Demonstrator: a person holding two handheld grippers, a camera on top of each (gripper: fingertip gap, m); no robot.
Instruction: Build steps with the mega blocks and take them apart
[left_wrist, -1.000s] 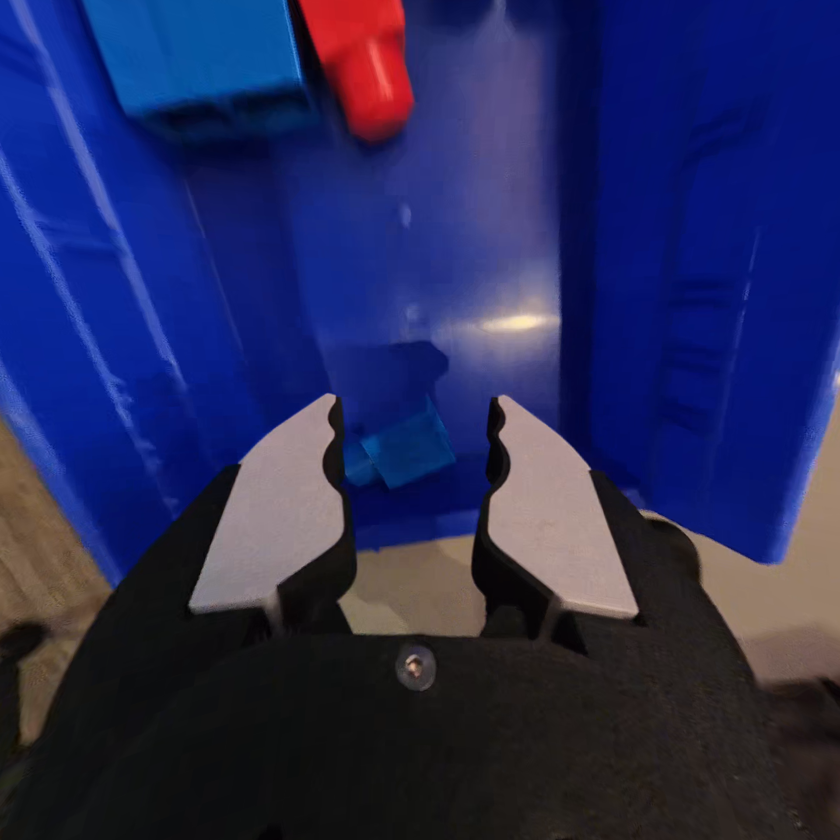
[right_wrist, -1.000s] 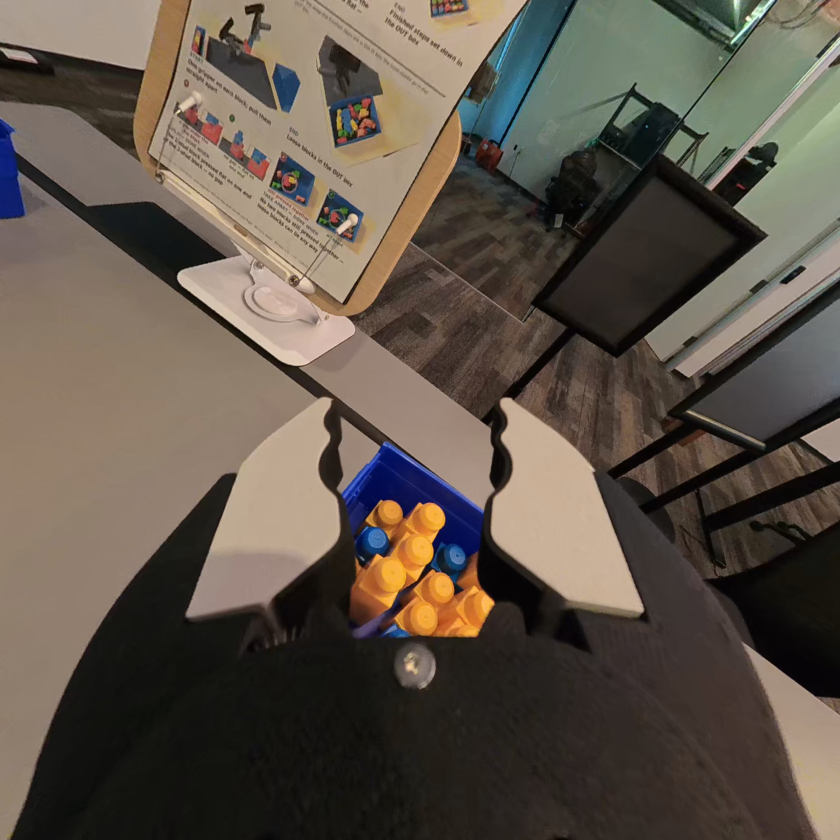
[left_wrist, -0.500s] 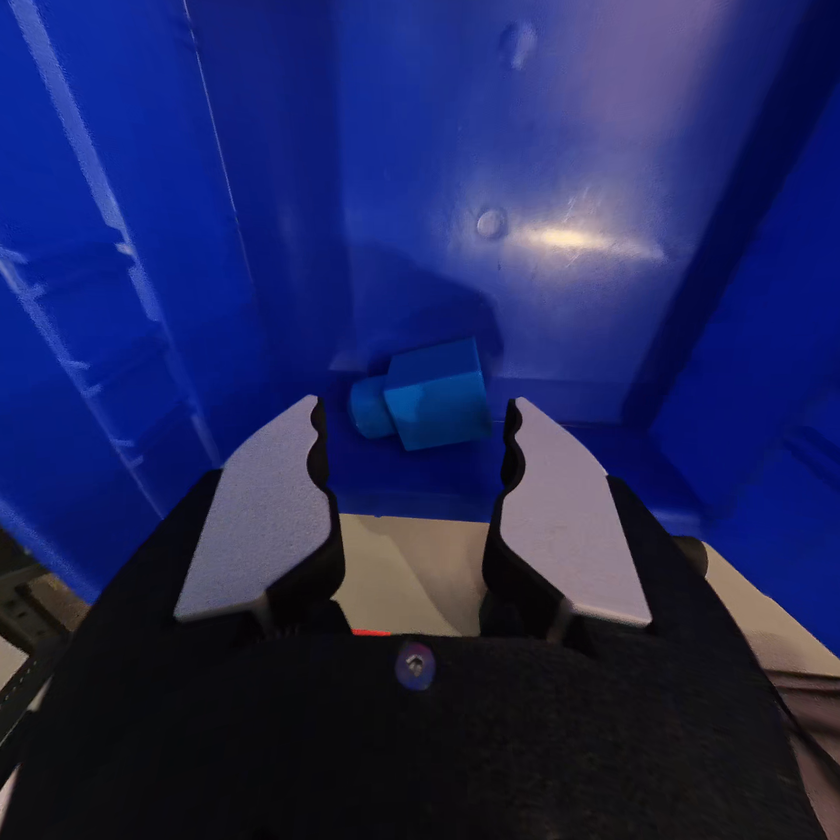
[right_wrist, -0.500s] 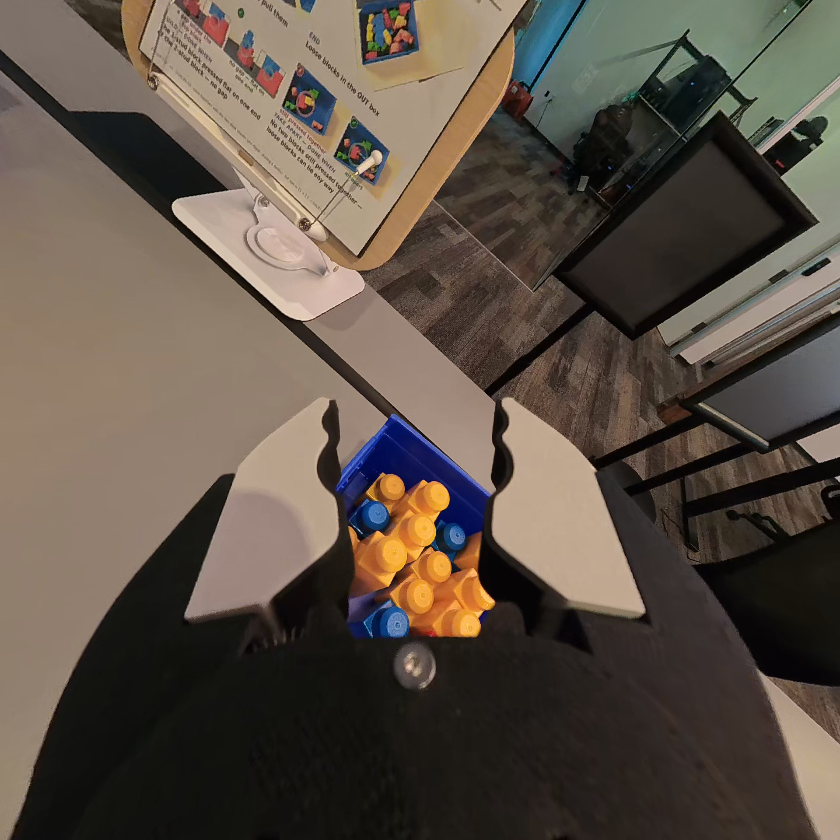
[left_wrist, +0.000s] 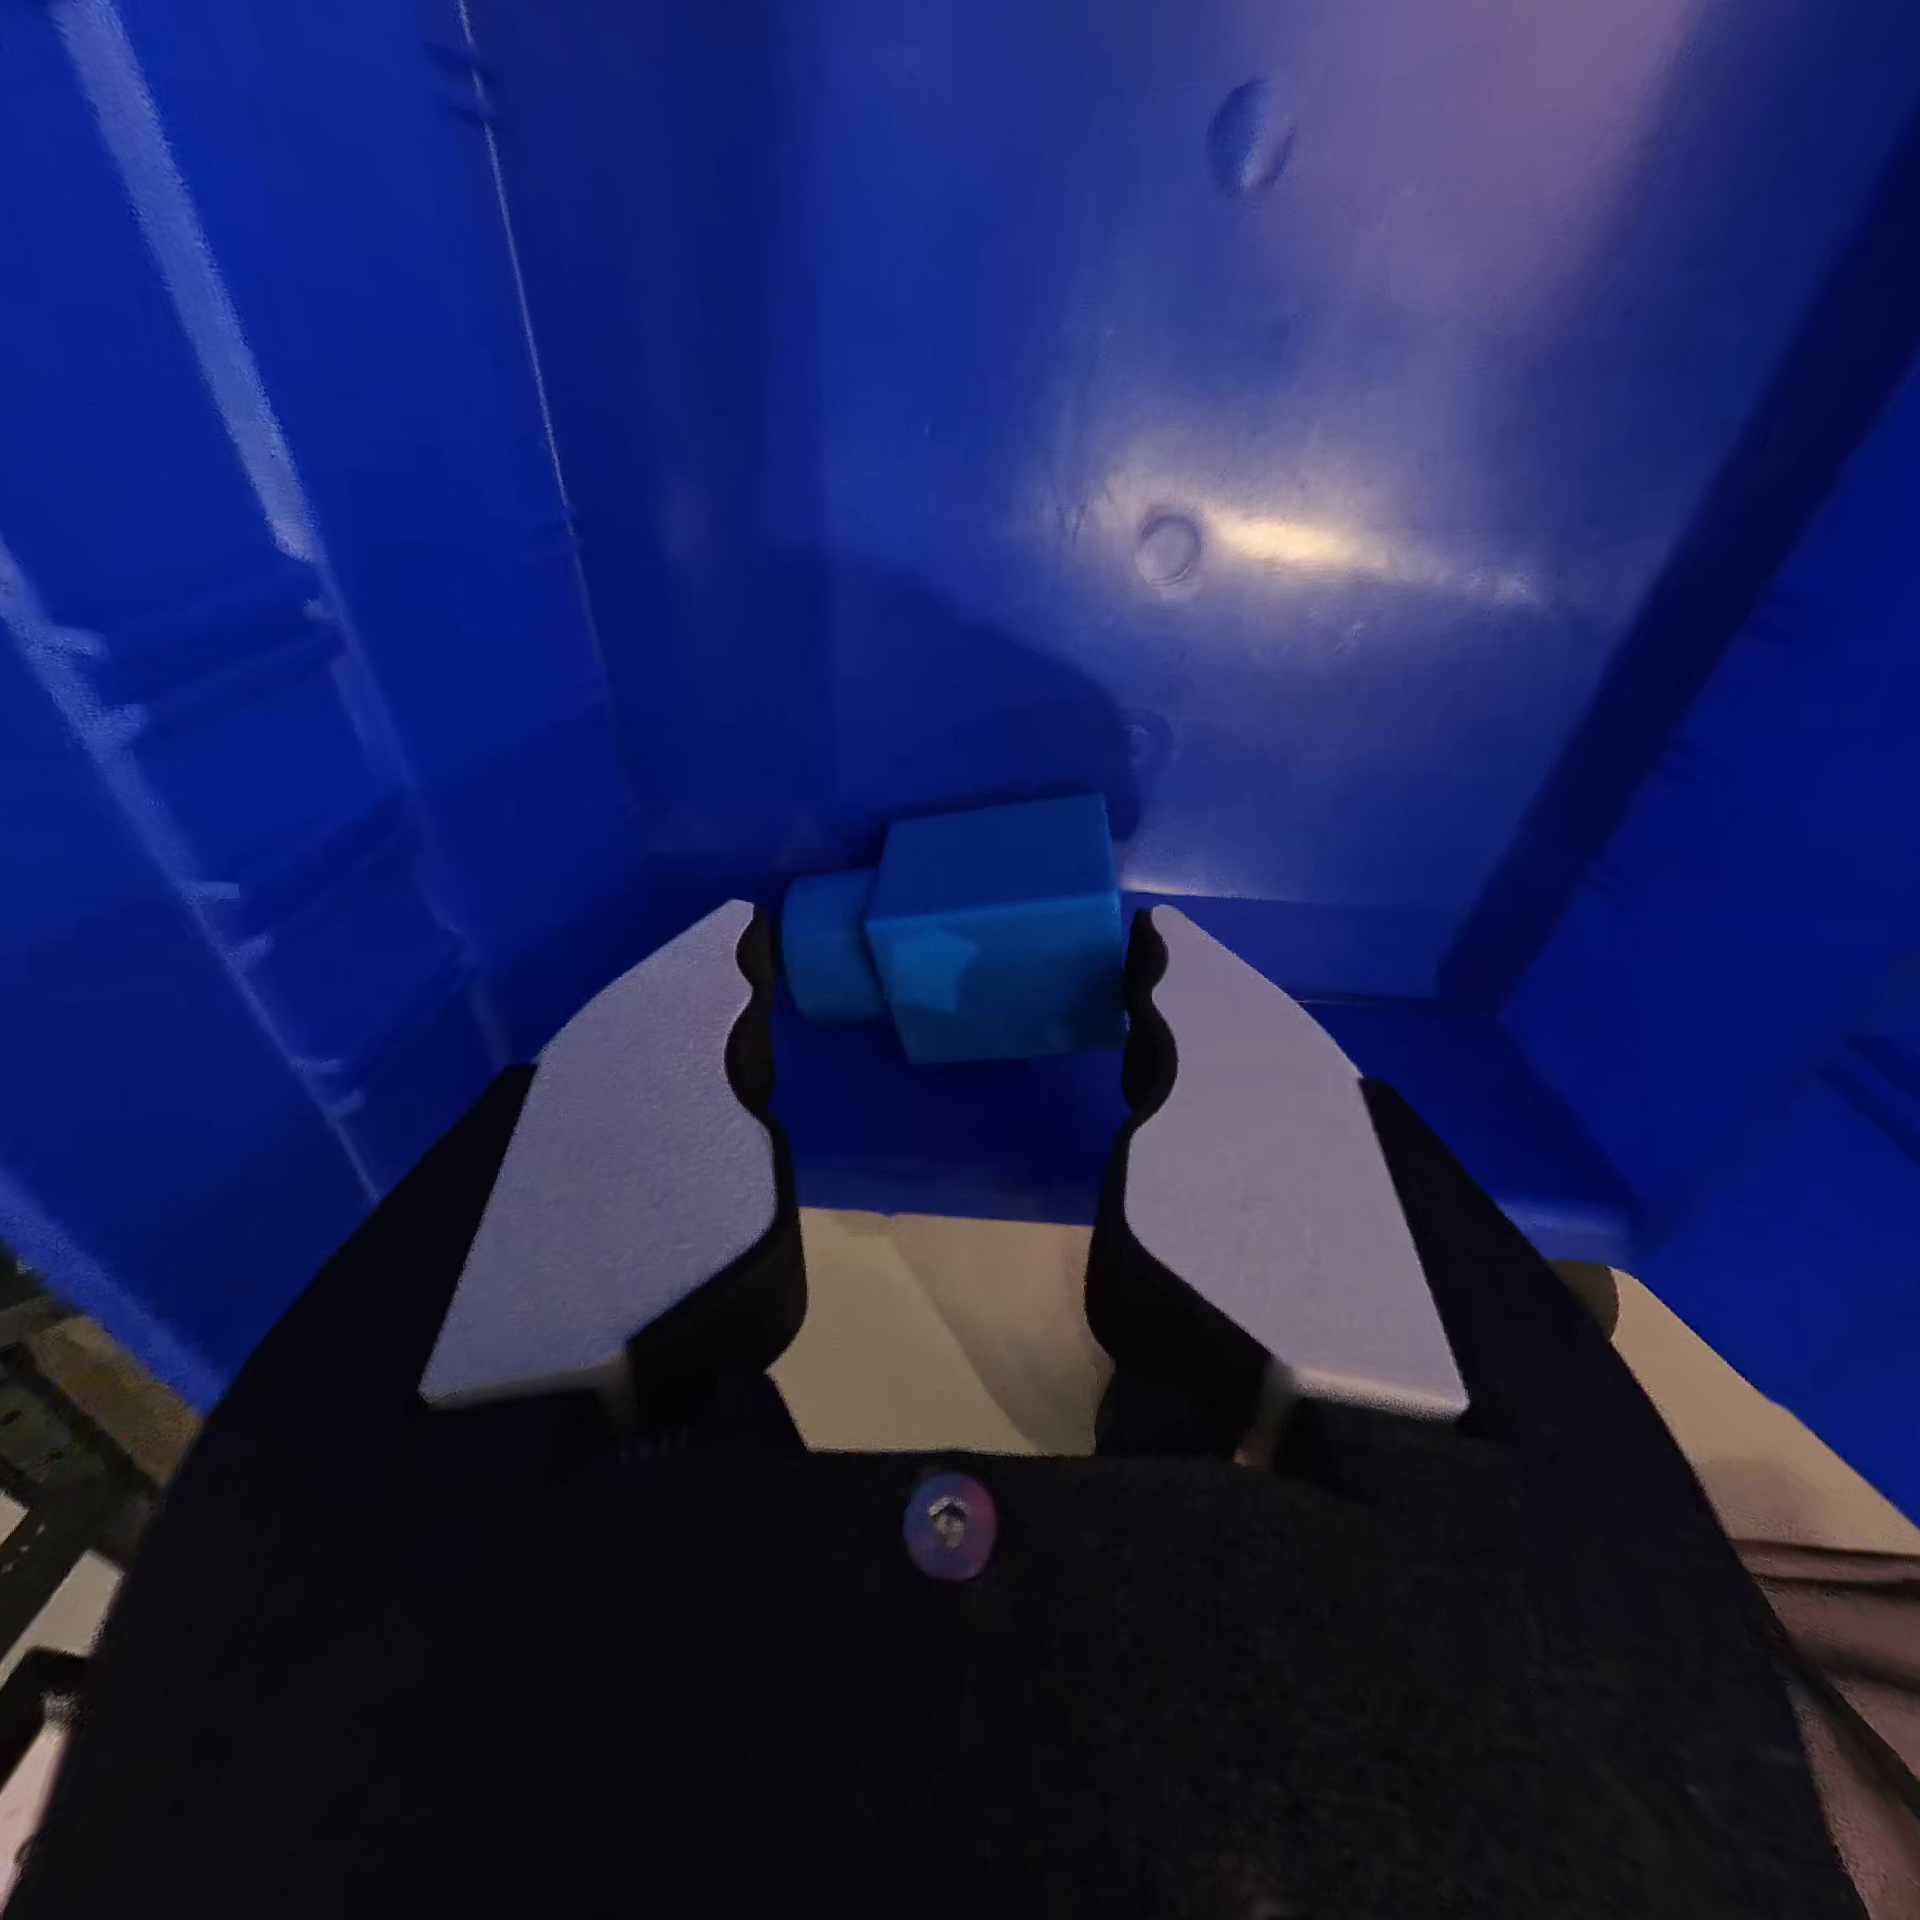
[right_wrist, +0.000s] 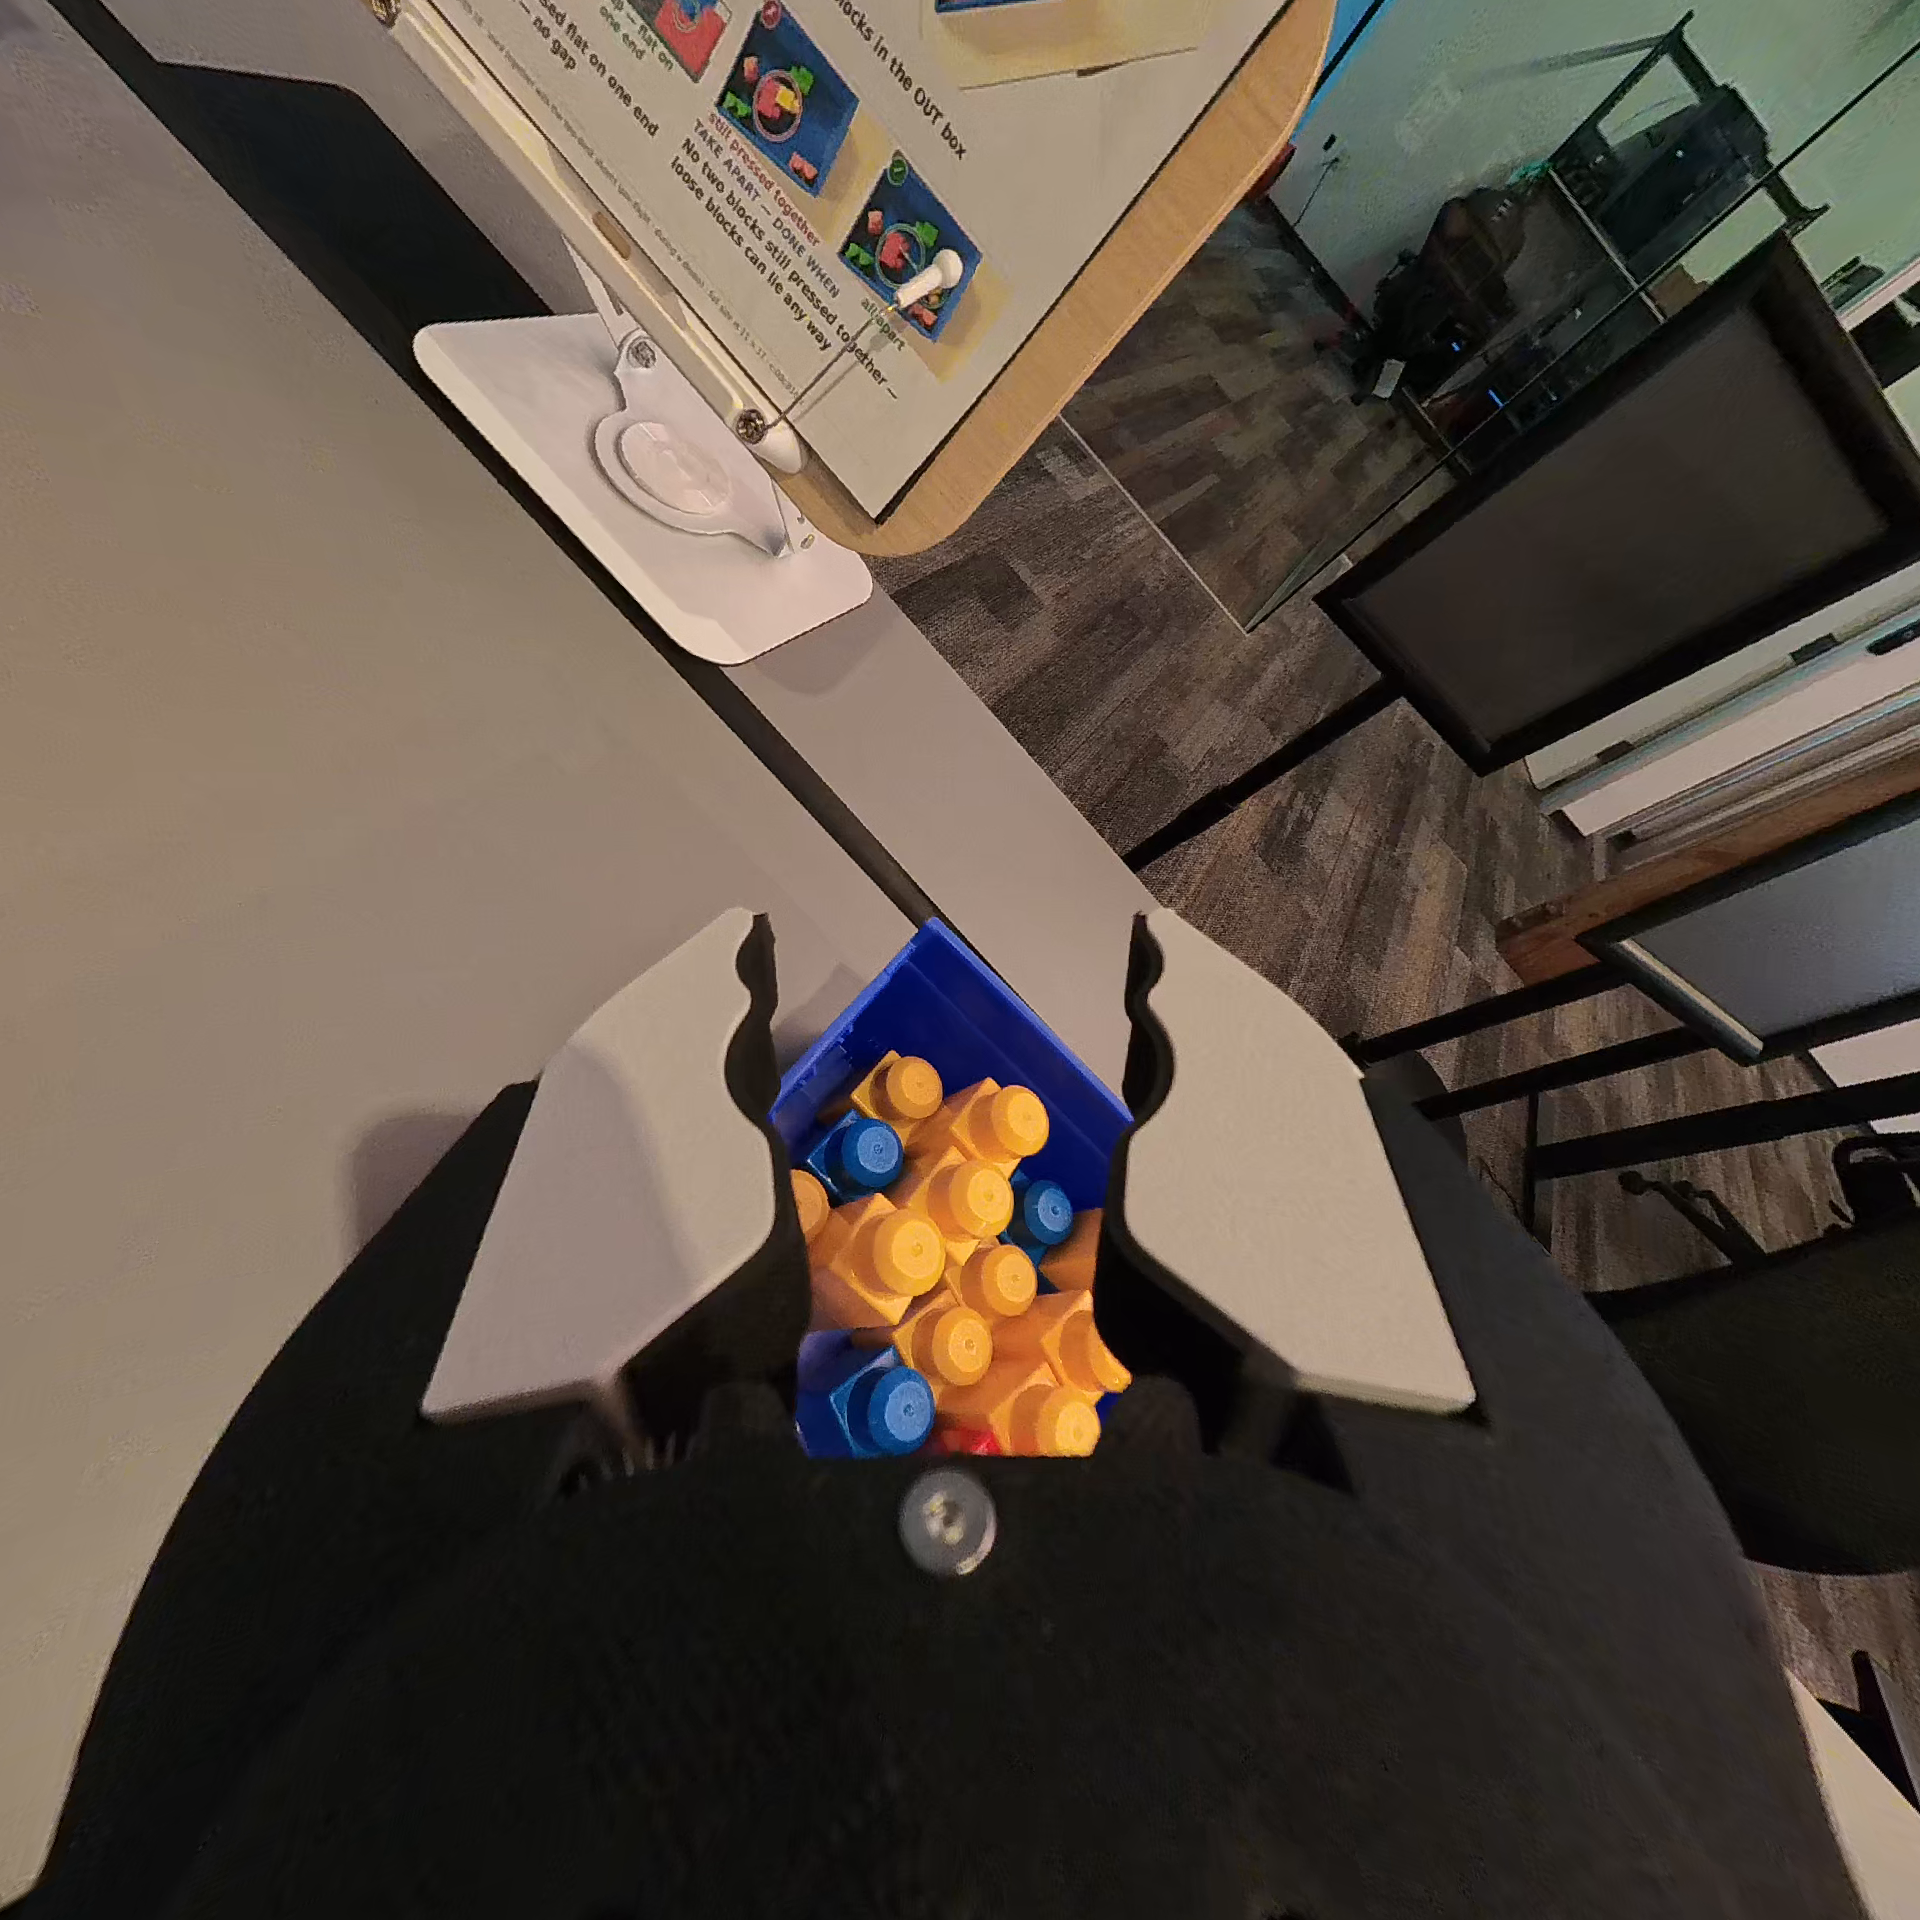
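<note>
A: Left tongs (left_wrist: 943, 940) spread wide inside blue bin (left_wrist: 1351, 312); one-stud blue block (left_wrist: 987, 935) lies on its side just beyond the tips.

B: Right tongs (right_wrist: 948, 940) wide, empty, above a second bin (right_wrist: 966, 1003) of orange blocks (right_wrist: 935, 1226) on the table (right_wrist: 312, 779).

Office or lab workspace. Grey desk (right_wrist: 312, 779) carries a stand-mounted instruction board (right_wrist: 831, 208) ahead of the right hand-held gripper (right_wrist: 948, 925). Beyond it: wood-pattern floor (right_wrist: 1299, 727), glass partition (right_wrist: 1507, 156), dark screen (right_wrist: 1621, 540) on black legs.
</note>
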